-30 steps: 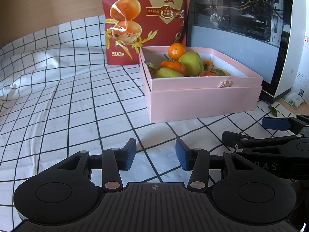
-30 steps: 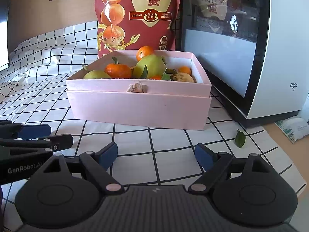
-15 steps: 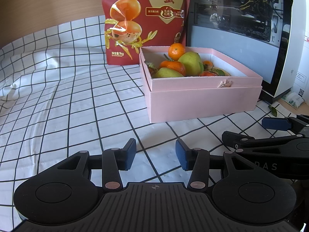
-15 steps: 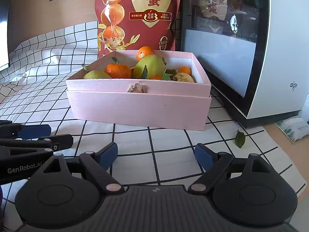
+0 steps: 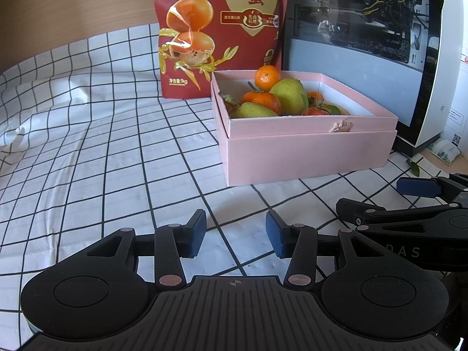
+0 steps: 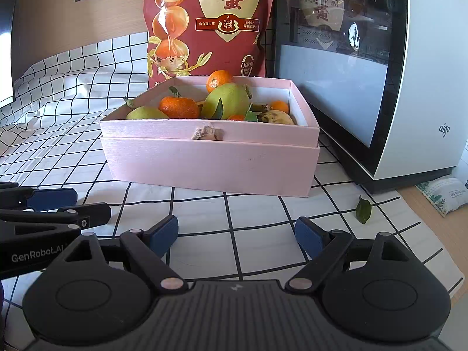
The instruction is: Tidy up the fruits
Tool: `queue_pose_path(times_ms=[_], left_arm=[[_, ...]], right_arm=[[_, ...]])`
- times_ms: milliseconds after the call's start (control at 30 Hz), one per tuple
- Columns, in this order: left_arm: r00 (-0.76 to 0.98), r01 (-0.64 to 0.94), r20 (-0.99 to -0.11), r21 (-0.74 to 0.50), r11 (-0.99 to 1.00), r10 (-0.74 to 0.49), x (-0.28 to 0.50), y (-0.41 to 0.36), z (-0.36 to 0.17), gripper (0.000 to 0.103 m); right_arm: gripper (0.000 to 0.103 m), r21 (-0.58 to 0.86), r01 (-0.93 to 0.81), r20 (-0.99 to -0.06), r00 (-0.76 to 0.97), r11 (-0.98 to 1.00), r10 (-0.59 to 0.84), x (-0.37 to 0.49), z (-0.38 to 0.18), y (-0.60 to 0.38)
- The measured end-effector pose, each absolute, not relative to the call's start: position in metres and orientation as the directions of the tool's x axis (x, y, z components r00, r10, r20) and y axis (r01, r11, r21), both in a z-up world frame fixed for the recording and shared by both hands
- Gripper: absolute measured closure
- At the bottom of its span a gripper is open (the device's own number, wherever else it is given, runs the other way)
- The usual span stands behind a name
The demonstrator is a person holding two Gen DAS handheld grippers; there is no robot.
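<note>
Both tools hang low over the worktop (image 5: 102,158), which is covered by a white cloth with a black grid, and both tilt downward toward the pink box (image 6: 210,161) that stands a little farther off. The left tool (image 5: 235,235) has its blue pads (image 5: 196,232) parted with only bare cloth between them, so it is released and grasps nothing. The right tool (image 6: 237,235) stands wider apart, likewise released, with nothing between its pads (image 6: 307,238). The two sit side by side and near each other: the right tool's black fingers show at the right edge of the left wrist view, and the left tool's fingers show at the left edge of the right wrist view. The fruit lies inside the pink box, heaped toward its left and middle: a mandarin (image 6: 219,80) at the far side, a large green pear (image 6: 226,102) beside it, a second mandarin (image 6: 179,107) and a smaller green pear (image 6: 146,113) nearer the front wall, and a few more small orange fruits and a yellowish one to the right. A red snack bag (image 6: 210,23) stands upright just behind the box, and a white computer case (image 6: 409,87) with a dark glass panel stands to the right of it. A single green leaf (image 6: 363,210) lies on the cloth, near the box's right front corner but apart from it.
</note>
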State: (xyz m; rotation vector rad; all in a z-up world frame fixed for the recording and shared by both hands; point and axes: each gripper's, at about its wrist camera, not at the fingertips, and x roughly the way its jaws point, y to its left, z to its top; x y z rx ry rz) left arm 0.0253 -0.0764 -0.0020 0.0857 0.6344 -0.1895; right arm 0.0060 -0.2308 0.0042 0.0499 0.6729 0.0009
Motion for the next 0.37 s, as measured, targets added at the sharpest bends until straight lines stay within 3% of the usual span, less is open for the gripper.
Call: queue_pose_path(times_ms=[367], left_arm=[[0.789, 0.201, -0.596, 0.023, 0.979, -0.148, 0.0253, -0.0764, -0.0018, 0.052]], right_arm=[[0.015, 0.051, 0.016, -0.625, 0.78, 0.999, 0.019, 0.0069, 0.004, -0.2313]])
